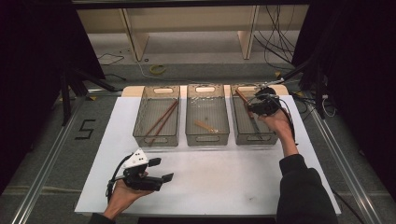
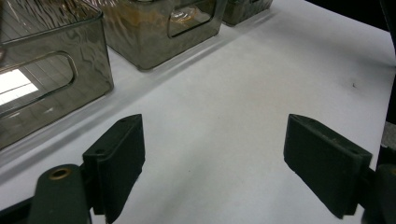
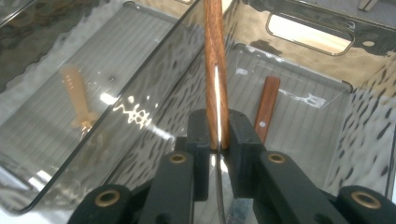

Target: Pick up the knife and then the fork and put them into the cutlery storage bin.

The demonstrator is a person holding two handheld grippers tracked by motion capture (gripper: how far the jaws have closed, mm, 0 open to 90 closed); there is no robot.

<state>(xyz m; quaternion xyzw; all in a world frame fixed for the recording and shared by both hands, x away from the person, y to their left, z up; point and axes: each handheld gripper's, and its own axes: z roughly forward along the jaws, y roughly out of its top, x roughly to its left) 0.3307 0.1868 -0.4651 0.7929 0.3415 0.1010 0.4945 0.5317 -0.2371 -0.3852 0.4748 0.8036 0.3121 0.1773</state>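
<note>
White-covered table (image 1: 210, 186) in a dark, cable-strewn room.
Right gripper (image 3: 218, 140) is clenched on a wooden-handled steel knife (image 3: 215, 70) inside the smoky clear plastic bin (image 3: 369, 121); left gripper (image 2: 215, 163) gapes, holding nothing.

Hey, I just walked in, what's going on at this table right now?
A person works at a white table with a hand-held gripper in each hand. The right hand-held gripper is shut on a wooden-handled knife, holding it inside the right bin, where a second knife lies. The left hand-held gripper hovers open over bare table near the person. The middle bin holds a small pale utensil, and the left bin holds chopsticks.
</note>
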